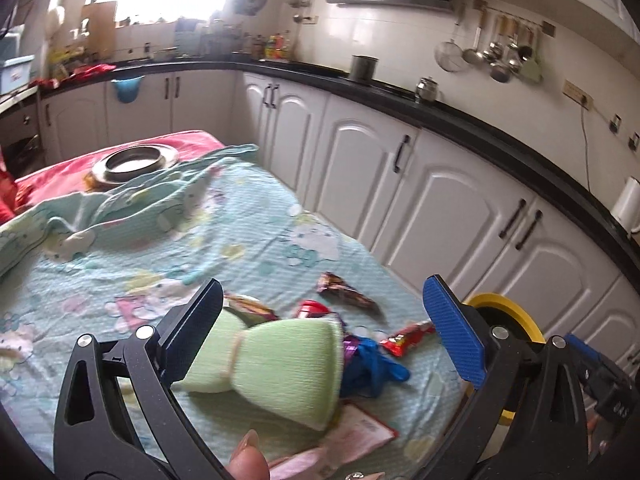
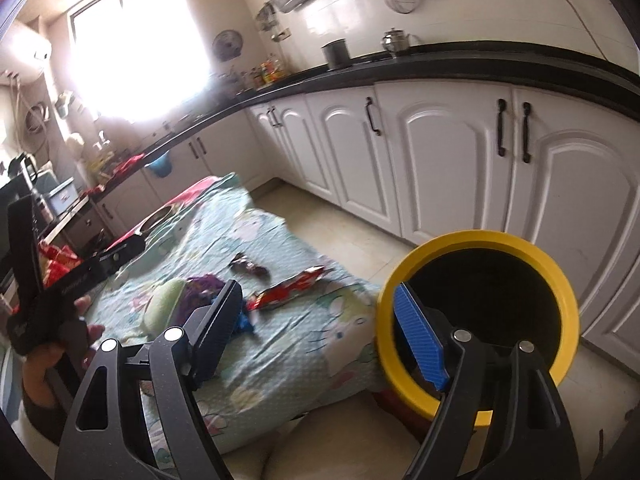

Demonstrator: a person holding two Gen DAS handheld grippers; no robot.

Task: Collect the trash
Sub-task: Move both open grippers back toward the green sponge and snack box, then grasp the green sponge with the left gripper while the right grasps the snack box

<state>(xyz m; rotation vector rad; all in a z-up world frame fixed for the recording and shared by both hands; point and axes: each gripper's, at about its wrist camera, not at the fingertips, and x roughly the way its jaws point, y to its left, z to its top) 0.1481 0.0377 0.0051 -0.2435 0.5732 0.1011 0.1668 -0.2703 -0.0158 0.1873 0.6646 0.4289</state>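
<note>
A table with a pale green cartoon cloth (image 1: 248, 232) holds trash: a green sponge-like pad (image 1: 276, 364), a blue and purple wrapper (image 1: 372, 364), a red wrapper (image 1: 404, 338), a dark wrapper (image 1: 344, 290), a striped wrapper (image 1: 250, 306) and pink paper (image 1: 360, 432). My left gripper (image 1: 324, 328) is open, its jaws either side of the green pad, just above it. My right gripper (image 2: 320, 332) is open and empty near the table's right edge, beside a yellow-rimmed black bin (image 2: 480, 320). The red wrapper (image 2: 288, 288) and dark wrapper (image 2: 248, 266) also show in the right wrist view.
A metal bowl (image 1: 134, 162) stands on a red cloth at the table's far end. White cabinets (image 1: 440, 200) with a black counter run along the right. The bin (image 1: 500, 320) stands on the floor by the table's right corner.
</note>
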